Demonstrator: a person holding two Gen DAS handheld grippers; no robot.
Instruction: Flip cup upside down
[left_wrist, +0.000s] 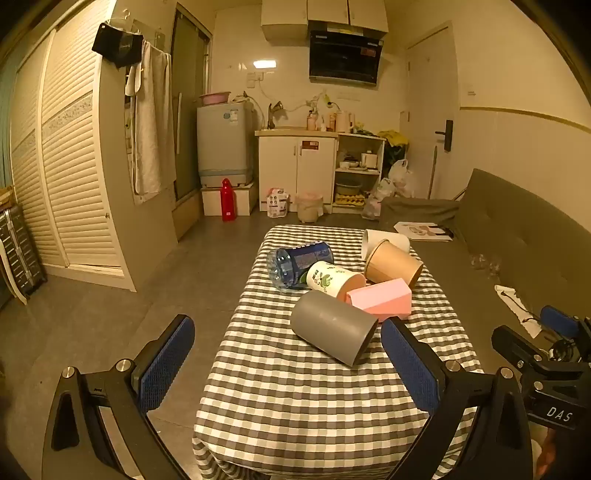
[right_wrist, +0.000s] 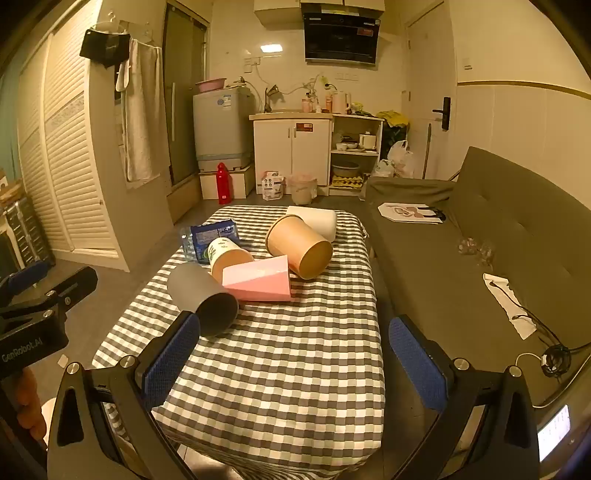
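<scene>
A grey cup (left_wrist: 334, 330) lies on its side on the checked table (left_wrist: 295, 398), mouth toward the near right; it also shows in the right wrist view (right_wrist: 203, 295). Behind it lie a pink square cup (left_wrist: 382, 301) (right_wrist: 258, 282), a white cup with green print (left_wrist: 330, 278) (right_wrist: 229, 256), a tan paper cup (left_wrist: 393, 264) (right_wrist: 299, 245) and a white cup (left_wrist: 388, 240) (right_wrist: 314, 219), all on their sides. My left gripper (left_wrist: 288, 369) is open and empty, near the grey cup. My right gripper (right_wrist: 295, 369) is open and empty above the table's near part.
A blue-labelled plastic bottle (left_wrist: 295, 264) (right_wrist: 207, 238) lies at the table's left. A grey sofa (right_wrist: 480, 258) runs along the right with a cloth and cables on it. Floor lies to the left; cabinets and a washer stand at the far wall.
</scene>
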